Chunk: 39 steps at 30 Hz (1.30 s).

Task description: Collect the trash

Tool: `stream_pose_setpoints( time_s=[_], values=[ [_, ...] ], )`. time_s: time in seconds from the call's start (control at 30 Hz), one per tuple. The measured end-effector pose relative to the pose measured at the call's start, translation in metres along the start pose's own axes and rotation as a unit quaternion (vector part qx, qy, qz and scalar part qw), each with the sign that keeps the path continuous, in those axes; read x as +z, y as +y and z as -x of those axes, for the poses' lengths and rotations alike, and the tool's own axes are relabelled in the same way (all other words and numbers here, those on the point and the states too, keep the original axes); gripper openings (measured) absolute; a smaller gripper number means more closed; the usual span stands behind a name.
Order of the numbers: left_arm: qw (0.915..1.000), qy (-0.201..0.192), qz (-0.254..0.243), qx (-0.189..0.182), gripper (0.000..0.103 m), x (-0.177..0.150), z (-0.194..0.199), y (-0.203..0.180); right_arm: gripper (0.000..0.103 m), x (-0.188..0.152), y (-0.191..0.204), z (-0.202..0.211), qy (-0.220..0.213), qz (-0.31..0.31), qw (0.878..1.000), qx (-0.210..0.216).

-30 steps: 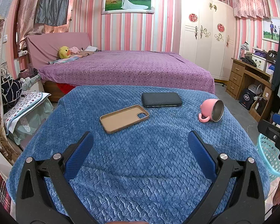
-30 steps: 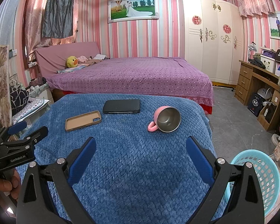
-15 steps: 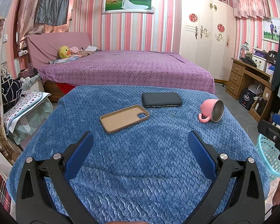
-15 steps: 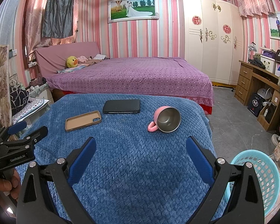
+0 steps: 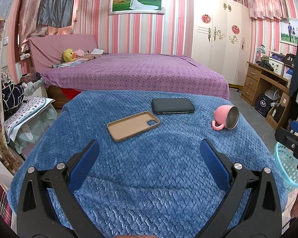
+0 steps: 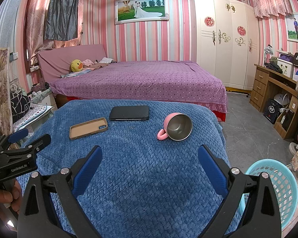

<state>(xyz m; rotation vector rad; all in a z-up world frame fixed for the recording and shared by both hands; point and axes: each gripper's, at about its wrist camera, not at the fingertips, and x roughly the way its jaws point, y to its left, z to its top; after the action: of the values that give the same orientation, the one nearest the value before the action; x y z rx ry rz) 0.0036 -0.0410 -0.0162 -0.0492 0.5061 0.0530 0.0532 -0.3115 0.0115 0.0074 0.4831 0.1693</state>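
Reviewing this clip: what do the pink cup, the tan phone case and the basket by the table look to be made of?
Pink cup: matte pink outside, probably plastic or a coating, with a grey, dully reflective inner wall that looks like steel. Tan phone case: smooth matte shell, likely silicone or leather-look plastic; the look leaves it open. Basket: glossy turquoise moulded plastic, judging by its regular lattice holes.

On the blue blanket (image 5: 149, 168): one tan phone case (image 5: 133, 125), one black phone (image 5: 172, 106), one pink cup (image 5: 226, 117). One turquoise basket (image 6: 276, 190) at lower right. One yellow duck toy (image 6: 76, 65) on one purple bed (image 6: 141, 81).
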Motion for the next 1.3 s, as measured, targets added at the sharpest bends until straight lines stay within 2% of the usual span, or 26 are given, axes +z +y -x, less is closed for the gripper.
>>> stream_pose_setpoints(
  time_s=[1.3],
  values=[
    [1.0,0.0,0.001,0.007,0.098,-0.0006,0.0,-0.0005,0.095,0.0002,0.0005,0.0002,0.0,0.001,1.0,0.0]
  ],
)
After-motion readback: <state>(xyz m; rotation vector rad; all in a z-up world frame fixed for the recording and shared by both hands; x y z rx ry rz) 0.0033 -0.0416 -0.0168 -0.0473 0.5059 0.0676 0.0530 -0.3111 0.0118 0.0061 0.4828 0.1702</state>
